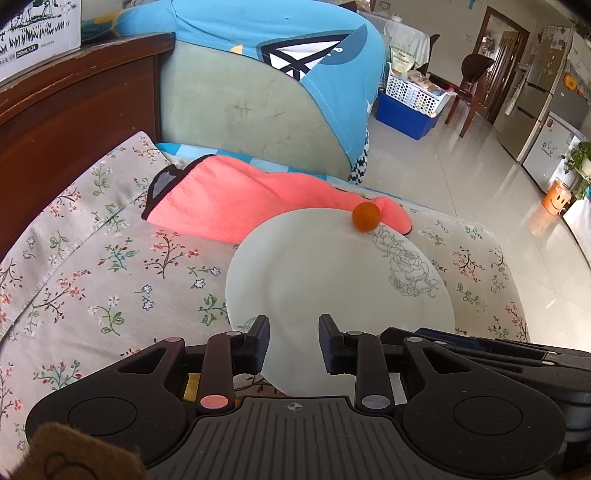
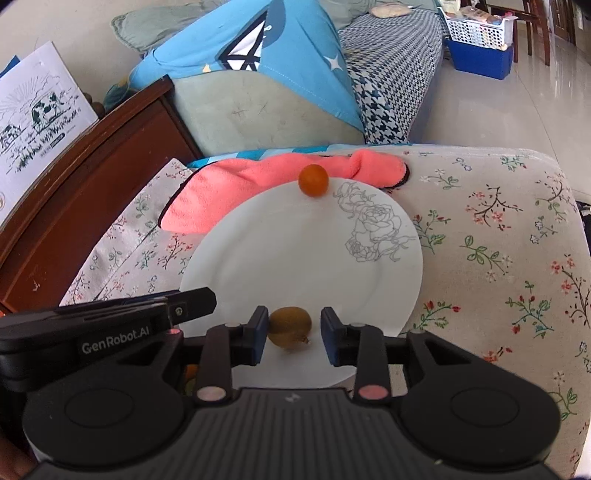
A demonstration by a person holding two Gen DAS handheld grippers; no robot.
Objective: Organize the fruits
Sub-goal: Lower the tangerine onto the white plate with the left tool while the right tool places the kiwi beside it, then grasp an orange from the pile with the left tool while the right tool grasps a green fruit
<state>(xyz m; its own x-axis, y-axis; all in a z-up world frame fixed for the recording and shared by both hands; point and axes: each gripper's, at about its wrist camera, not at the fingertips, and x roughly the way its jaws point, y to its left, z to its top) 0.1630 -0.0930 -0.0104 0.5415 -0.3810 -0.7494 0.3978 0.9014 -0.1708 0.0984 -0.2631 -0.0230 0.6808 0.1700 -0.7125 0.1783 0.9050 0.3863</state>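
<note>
- Firstly, from the left wrist view, the left gripper (image 1: 293, 341) hovered over the near rim of the white plate (image 1: 314, 280), its 2 fingers spread apart with nothing between them.
- That plate lay on a floral cloth (image 1: 110, 280), and a line-drawn rose (image 1: 406, 266) marked its right side.
- On the plate's far rim sat 1 small orange fruit (image 1: 366, 216), just in front of a pink towel (image 1: 236, 199) that lay crumpled behind the plate.
- Part of the right gripper's black body (image 1: 517, 354) showed at the lower right of this view, beside the plate.
- Beyond the towel stood a green cushion (image 1: 251, 114) with a blue cover (image 1: 280, 33) draped over it, and a dark wooden frame (image 1: 74, 96) ran along the left.
- Next, from the right wrist view, the right gripper (image 2: 290, 338) reached over the near part of the white plate (image 2: 295, 251), its 2 fingers spread.
- Between those fingers a brown kiwi (image 2: 290, 328) rested on the plate; a gap showed on its right side, and whether the left finger touched it I cannot tell.
- At the far rim the small orange fruit (image 2: 313, 180) sat against the pink towel (image 2: 236, 188).
- Finally, the left gripper's body (image 2: 110, 317) poked in from the left, over the plate's near-left edge.
</note>
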